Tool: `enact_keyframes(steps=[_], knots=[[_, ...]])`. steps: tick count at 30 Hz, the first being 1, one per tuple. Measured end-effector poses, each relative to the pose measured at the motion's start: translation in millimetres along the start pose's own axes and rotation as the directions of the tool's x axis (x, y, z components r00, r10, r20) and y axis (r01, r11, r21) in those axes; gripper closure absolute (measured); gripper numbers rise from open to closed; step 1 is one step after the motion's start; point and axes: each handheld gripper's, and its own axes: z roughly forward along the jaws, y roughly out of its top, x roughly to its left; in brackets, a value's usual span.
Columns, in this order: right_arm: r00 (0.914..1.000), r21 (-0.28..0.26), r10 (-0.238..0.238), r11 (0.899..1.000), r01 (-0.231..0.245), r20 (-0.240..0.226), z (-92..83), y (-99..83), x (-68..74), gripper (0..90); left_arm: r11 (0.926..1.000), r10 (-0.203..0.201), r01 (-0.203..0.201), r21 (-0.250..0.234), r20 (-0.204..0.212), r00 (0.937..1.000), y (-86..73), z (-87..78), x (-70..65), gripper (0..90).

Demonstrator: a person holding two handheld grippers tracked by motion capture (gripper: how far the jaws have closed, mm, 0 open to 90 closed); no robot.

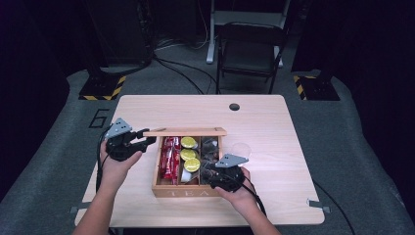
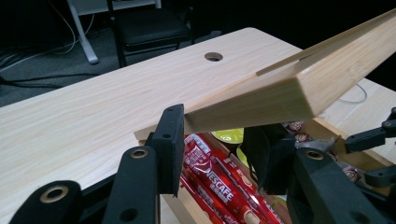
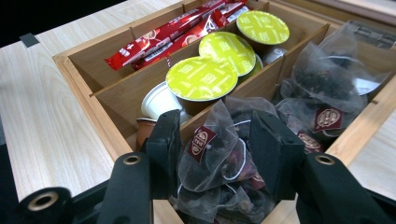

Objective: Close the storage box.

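My left gripper (image 1: 145,138) is clamped on the near corner of the lid (image 1: 185,131), which I hold raised over the back edge of the tea box (image 1: 185,192). In the left gripper view the lid (image 2: 280,91) slants up and away to the right, its corner wedged between my two pads, and the jaws stand only as far apart as the board is thick. Below it lie the red sticks (image 2: 219,179).

My right gripper (image 1: 211,172) sits low over the right-hand compartment at the box's near end. In the right gripper view a tea bag (image 3: 215,151) stands between my jaws, its red tag turned toward the left pad. The jaws are partly open, and the mesh seems to brush both pads; whether they grip the bag or it just rests between them I cannot tell. More bags (image 3: 327,88) are heaped farther along the same compartment.

The middle compartment holds the green-topped pods (image 3: 201,78), and the left one holds the red sticks (image 3: 168,39). The box stands near the middle of the table (image 1: 274,122), toward my side.
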Motion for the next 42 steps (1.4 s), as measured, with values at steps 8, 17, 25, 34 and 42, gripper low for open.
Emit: enact_keyframes(steps=[8,17,25,34,42], knots=[[1.0000,0.057,-0.007,0.998,0.006,0.004,13.6,-2.5,0.7,55.0,1.0000,0.004,-0.004,0.004,0.004,1.0000,-1.4,-0.3,-0.7,58.4],[0.9988,0.091,-0.045,0.995,0.047,-0.020,16.3,-5.3,0.6,69.1,0.9999,0.003,-0.003,0.010,-0.009,1.0000,-1.9,-0.4,-2.8,58.4],[0.9984,0.076,-0.044,0.996,0.046,-0.035,13.5,-3.5,0.2,80.6,1.0000,0.001,-0.001,0.010,-0.003,1.0000,-3.7,-0.7,-2.8,58.2],[0.9961,0.064,-0.020,0.998,0.025,-0.086,12.3,1.7,-1.2,89.6,1.0000,0.001,-0.001,0.007,0.009,1.0000,-5.7,-0.6,-1.5,57.8],[0.9956,0.018,-0.040,0.999,0.042,-0.085,5.2,7.9,2.0,90.0,0.9999,-0.002,0.002,0.012,0.006,1.0000,-5.4,-0.8,-2.0,57.8]])
